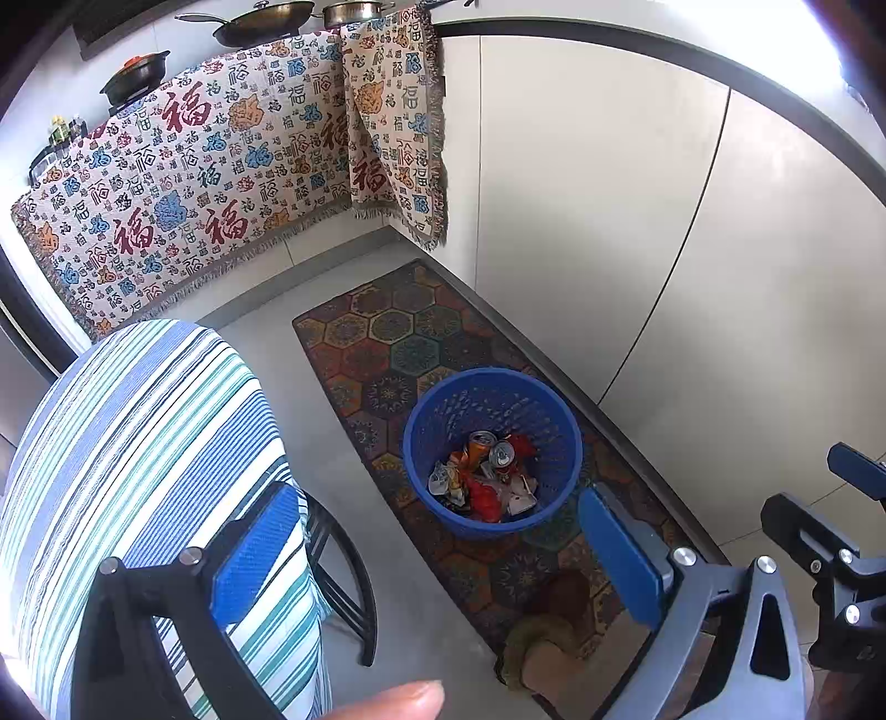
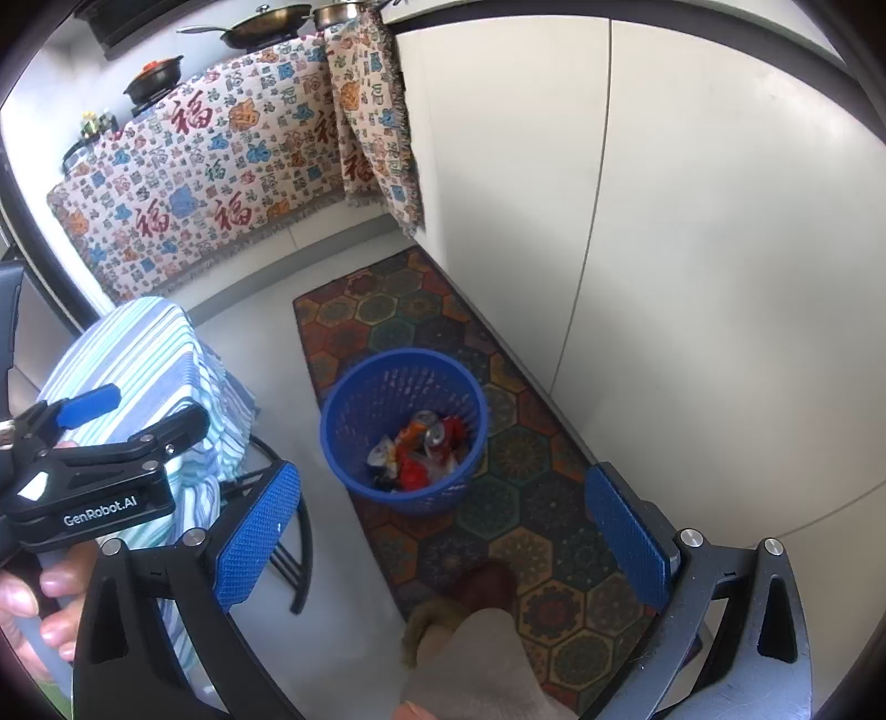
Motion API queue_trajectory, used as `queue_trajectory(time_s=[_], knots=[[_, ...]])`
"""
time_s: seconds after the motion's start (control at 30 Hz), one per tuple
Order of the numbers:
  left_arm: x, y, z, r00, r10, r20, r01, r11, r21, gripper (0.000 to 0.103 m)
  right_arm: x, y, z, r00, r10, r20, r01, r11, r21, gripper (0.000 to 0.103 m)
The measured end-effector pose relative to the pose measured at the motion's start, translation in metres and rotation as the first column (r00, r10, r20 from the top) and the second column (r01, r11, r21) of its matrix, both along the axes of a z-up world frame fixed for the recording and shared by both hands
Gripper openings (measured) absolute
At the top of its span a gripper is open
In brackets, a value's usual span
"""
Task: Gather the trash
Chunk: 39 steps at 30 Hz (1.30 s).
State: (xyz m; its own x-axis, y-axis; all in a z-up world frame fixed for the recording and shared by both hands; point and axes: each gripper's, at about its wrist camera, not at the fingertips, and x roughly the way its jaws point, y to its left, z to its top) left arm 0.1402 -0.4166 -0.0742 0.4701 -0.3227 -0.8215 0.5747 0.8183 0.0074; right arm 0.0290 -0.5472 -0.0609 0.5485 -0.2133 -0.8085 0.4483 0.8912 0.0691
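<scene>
My left gripper (image 1: 443, 559) has its fingers (image 1: 252, 554) spread wide with nothing between them, and my right gripper (image 2: 443, 548) is spread the same way, also empty. Both hang above the blue basket (image 1: 545, 515), which stands on a patterned rug (image 1: 387, 338) on the floor. The collected trash lies in the basket's bottom: two crushed cans (image 1: 493, 448) and crumpled wrappers (image 1: 482, 493). I judge the drop done. I see no loose trash on the visible floor, so the sensible step is to lift clear without tipping the light basket, then look around for more.

Just left of the basket stands a stool draped in striped cloth (image 1: 144, 443), its dark metal legs near the rug. A white cupboard front (image 1: 637, 221) runs along the right. Farther off, a patterned cloth (image 1: 183, 183) hangs over the bench, which carries pans (image 1: 260, 22). The person's foot (image 2: 482, 587) rests on the rug's near end.
</scene>
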Motion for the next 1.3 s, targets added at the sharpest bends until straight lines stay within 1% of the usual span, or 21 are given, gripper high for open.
queue_trajectory(time_s=[0.73, 1.3], knots=[[-0.003, 0.004, 0.001, 1.000, -0.007, -0.008, 0.007, 1.000, 0.000, 0.103, -0.003, 0.002, 0.000, 1.000, -0.001, 0.003, 0.001, 1.000, 0.001, 0.103], [-0.002, 0.006, 0.005, 1.000, -0.010, -0.010, 0.010, 1.000, -0.003, 0.103, -0.001, -0.009, 0.003, 1.000, 0.005, 0.000, -0.005, 1.000, 0.003, 0.103]])
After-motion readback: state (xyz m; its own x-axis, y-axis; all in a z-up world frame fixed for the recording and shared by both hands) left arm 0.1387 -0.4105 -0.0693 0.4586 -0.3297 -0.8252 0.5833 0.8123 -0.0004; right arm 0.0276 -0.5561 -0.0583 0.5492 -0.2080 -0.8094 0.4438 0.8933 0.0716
